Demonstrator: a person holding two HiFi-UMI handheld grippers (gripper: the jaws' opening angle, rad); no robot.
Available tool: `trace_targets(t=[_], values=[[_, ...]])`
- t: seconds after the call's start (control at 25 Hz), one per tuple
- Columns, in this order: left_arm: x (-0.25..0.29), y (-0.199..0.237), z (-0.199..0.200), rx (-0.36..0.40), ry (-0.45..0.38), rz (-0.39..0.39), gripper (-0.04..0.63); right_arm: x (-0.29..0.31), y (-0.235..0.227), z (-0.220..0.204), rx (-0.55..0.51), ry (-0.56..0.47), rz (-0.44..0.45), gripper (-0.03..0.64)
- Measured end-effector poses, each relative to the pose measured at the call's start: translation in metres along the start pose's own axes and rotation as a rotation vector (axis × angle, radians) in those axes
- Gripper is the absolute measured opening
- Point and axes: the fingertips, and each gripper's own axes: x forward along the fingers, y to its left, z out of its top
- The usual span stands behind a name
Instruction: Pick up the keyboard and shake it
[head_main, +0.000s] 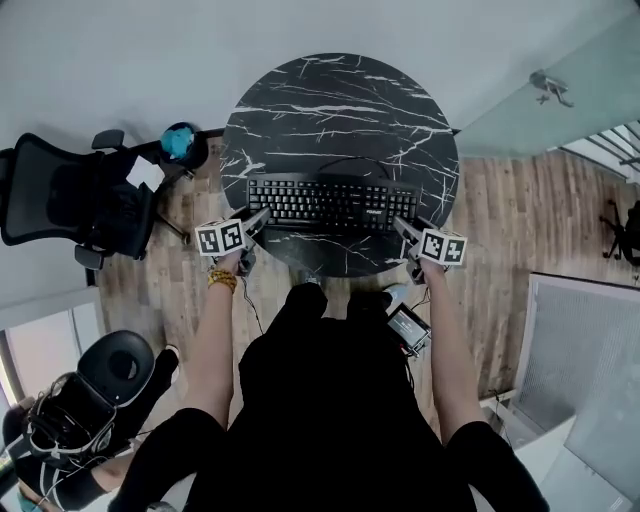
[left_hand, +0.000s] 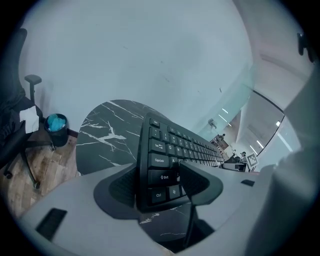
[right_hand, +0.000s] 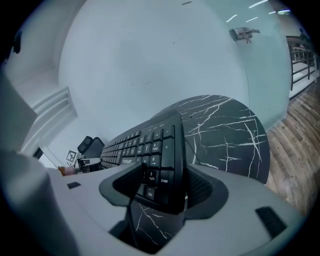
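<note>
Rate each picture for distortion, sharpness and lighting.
Head view: wide-angle bend curves the floor around the table; light soft and even, keyboard sharp. Left gripper view: fisheye circle with black corners, nearest key legends crisp, far keys shrink fast. Right gripper view: same fisheye, bright streaks of glare on the glass wall at upper right.

A: What's the person got on?
B: Black top (head_main: 320, 400), beaded orange bracelet (head_main: 222, 280).
A: The tools?
B: Left gripper (head_main: 262, 216), right gripper (head_main: 400, 224): grey, dark ribbed pads (left_hand: 122, 187), white cubes (head_main: 221, 238) with black squares.
</note>
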Motion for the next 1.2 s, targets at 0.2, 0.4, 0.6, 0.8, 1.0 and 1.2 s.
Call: trace_targets(t=[0.2,0.4,0.6,0.8,1.0,1.2], values=[[-0.007,-0.005,0.017,0.024,-0.051,-0.008,0.258,-0.002,0.011,0.024,-0.058,-0.046,0.013,0.265],[-0.014,-0.018,0.057,0.135,-0.139,-0.05,0.258,-0.008,0.029,0.061,-0.165,-0.13,0.025,0.265],[-0.028,-0.041,0.096,0.296,-0.216,-0.06,0.258,-0.022,0.044,0.095,-0.283,-0.216,0.014,0.265],[-0.035,-0.052,0.114,0.409,-0.256,-0.045,0.259,-0.032,0.056,0.12,-0.418,-0.288,-0.011,0.265],[-0.038,-0.055,0.117,0.5,-0.272,-0.01,0.262,-0.034,0.062,0.128,-0.541,-0.31,-0.049,0.265],[-0.037,-0.053,0.112,0.695,-0.222,0.072,0.262,-0.033,0.067,0.132,-0.761,-0.295,-0.167,0.265]])
